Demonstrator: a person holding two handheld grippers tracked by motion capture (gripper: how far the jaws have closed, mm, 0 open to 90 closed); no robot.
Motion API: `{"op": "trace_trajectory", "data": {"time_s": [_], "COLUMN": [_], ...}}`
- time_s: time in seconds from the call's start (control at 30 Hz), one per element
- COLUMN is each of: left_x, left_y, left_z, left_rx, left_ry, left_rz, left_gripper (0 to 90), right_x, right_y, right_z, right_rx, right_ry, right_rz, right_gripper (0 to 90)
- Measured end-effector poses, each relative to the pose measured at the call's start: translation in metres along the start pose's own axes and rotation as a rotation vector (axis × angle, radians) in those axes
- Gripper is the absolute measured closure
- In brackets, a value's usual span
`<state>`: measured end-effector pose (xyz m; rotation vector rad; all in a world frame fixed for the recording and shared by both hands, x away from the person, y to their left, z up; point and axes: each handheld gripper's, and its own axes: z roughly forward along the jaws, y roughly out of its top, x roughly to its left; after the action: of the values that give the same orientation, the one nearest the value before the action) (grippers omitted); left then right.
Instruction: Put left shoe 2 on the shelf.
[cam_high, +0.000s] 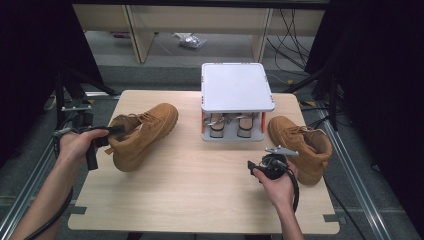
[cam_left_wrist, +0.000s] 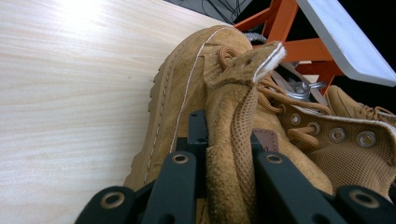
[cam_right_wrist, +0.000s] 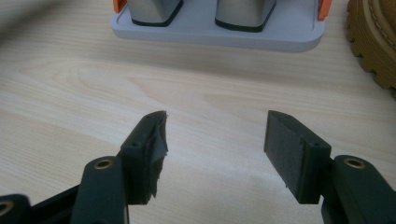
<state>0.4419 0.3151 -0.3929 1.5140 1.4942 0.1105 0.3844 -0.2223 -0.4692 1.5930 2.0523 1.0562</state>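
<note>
Partly boot tongue hiding left gripper fingers

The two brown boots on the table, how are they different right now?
The left boot is pinched at its ankle collar by the left tongs and leans tilted; the right boot stands flat on the table by itself. The left boot is out in the open, while the right boot sits beside the white rack, near the open right tongs. Both are tan lace-up suede boots, seemingly a pair.
</note>
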Motion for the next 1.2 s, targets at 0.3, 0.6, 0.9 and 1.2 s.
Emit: {"op": "trace_trajectory", "data": {"time_s": [0.3, 0.6, 0.9, 1.2], "left_x": [-0.003, -0.006, -0.013, -0.022], "left_y": [0.006, 0.013, 0.021, 0.030], "left_z": [0.006, 0.006, 0.011, 0.016], "left_rx": [-0.017, -0.044, -0.056, -0.057], "left_ry": [0.010, -0.007, -0.013, -0.034], "left_rz": [-0.009, -0.028, -0.028, -0.028], "left_gripper": [81.7, 81.6, 81.5, 81.5], "right_x": [-0.002, -0.002, 0.000, -0.002], "right_y": [0.002, 0.001, 0.000, 0.000], "right_z": [-0.002, -0.003, -0.003, -0.007], "right_rx": [0.004, -0.010, -0.006, -0.005], "right_ry": [-0.008, -0.012, 0.004, -0.012], "right_rz": [0.009, 0.010, 0.017, 0.023], "right_gripper": [40.0, 40.1, 40.1, 40.1]}}
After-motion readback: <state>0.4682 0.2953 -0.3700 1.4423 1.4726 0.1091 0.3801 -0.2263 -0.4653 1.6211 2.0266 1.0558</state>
